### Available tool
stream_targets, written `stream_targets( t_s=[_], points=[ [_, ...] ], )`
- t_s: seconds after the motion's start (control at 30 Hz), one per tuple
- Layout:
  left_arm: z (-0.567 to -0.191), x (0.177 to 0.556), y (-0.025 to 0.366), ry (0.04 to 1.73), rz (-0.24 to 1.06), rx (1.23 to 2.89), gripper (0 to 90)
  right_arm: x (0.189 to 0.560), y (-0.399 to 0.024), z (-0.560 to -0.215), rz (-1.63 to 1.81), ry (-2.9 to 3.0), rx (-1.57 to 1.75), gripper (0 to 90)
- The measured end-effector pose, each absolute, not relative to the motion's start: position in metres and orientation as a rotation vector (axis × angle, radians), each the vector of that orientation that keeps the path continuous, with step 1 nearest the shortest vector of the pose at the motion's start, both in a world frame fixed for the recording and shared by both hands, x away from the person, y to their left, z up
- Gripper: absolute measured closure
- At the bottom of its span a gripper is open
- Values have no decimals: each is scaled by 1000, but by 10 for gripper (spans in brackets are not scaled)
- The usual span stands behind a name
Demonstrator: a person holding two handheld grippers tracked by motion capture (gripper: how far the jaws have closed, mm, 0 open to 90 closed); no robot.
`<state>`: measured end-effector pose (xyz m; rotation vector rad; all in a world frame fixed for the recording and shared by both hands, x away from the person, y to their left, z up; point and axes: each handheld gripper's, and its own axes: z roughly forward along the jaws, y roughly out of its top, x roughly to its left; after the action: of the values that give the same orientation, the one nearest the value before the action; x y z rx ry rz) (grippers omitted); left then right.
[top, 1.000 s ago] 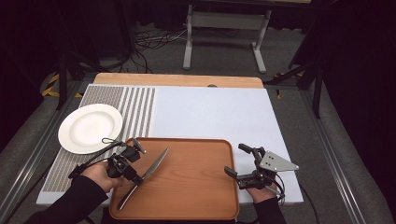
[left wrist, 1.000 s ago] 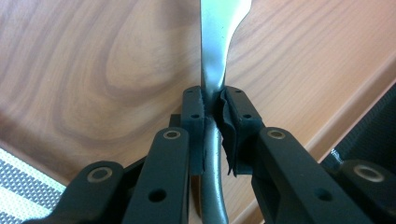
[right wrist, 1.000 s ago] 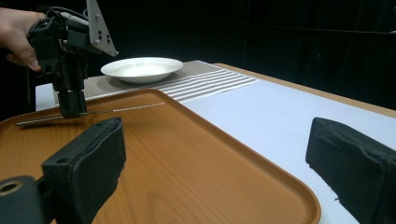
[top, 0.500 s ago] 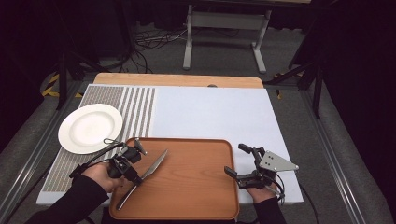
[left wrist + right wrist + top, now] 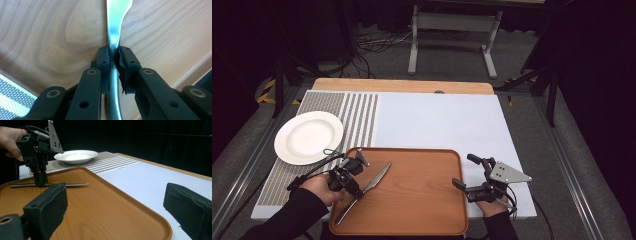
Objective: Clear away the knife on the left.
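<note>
The knife [image 5: 113, 30] has its blade tip cut off by the left gripper view's top edge.

Dark room, black surroundings on both sides. Grey floor [image 5: 522, 55] beyond the bench, tangled black cables [image 5: 372, 47] lying on it. A grey metal stand [image 5: 452, 22] with two legs stands behind. Bench [image 5: 402, 86] has a wooden far edge, pale blue cover [image 5: 442, 122], striped mat [image 5: 359, 112] at left.
</note>
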<state>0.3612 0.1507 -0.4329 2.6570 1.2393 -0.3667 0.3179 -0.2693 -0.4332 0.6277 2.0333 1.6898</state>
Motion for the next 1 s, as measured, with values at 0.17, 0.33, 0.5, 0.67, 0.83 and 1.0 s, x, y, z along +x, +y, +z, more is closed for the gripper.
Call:
stream_targets(
  t_s=[0.17, 0.33, 0.5, 0.67, 0.83, 1.0],
  points=[
    [-432, 363, 152, 1247, -339, 2654, 798, 318, -269, -433, 1689, 2035, 633, 62],
    [-428, 363, 154, 1226, -317, 2621, 771, 318, -269, -433, 1688, 2033, 632, 63],
    [-422, 362, 155, 1179, -301, 2606, 587, 318, -269, -433, 1687, 2036, 628, 63],
    [-416, 360, 154, 1064, -267, 2586, 339, 318, -269, -433, 1685, 2036, 629, 63],
    [-411, 357, 153, 887, -230, 2590, 152, 318, -269, -433, 1682, 2037, 625, 63],
    [-412, 356, 152, 714, -216, 2664, 231, 318, -269, -433, 1682, 2039, 623, 64]
  ],
)
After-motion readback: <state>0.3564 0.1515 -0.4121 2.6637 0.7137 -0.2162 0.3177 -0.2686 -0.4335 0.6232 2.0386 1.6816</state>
